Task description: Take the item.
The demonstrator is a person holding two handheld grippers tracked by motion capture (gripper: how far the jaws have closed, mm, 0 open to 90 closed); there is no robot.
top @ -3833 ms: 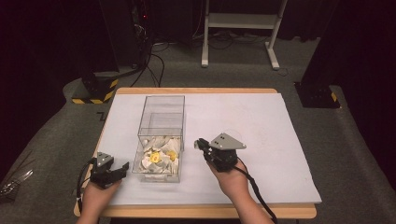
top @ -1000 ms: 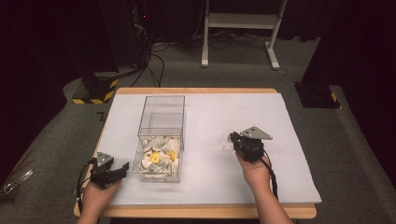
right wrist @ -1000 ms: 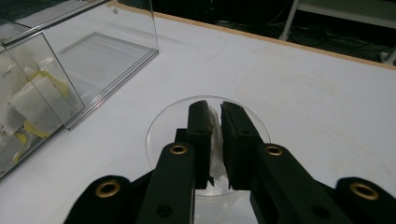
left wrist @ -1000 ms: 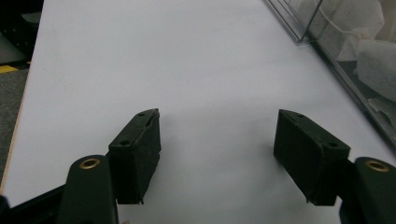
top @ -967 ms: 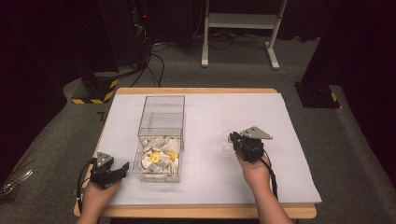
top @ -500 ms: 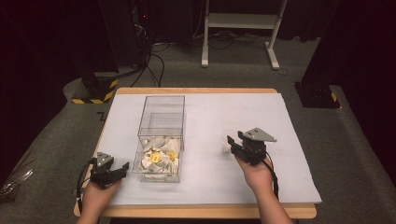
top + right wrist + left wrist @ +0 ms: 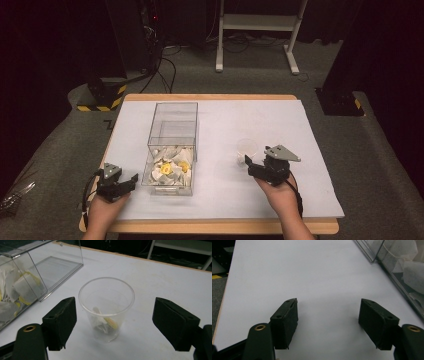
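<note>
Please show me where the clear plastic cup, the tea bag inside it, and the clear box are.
clear plastic cup [image 7: 107,287]: right gripper view, on its far rim.
tea bag [image 7: 102,321]: right gripper view, on the bag at the cup's bottom.
clear box [image 7: 172,104]: high view, on its far top edge.

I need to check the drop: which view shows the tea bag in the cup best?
The right gripper view: the tea bag lies inside the clear cup, close up. The high view shows the cup faintly, its contents unreadable.

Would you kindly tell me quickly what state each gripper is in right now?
Left gripper: open, holding nothing.
Right gripper: open, jaws just opened; the clear cup stands free ahead of them.
</note>
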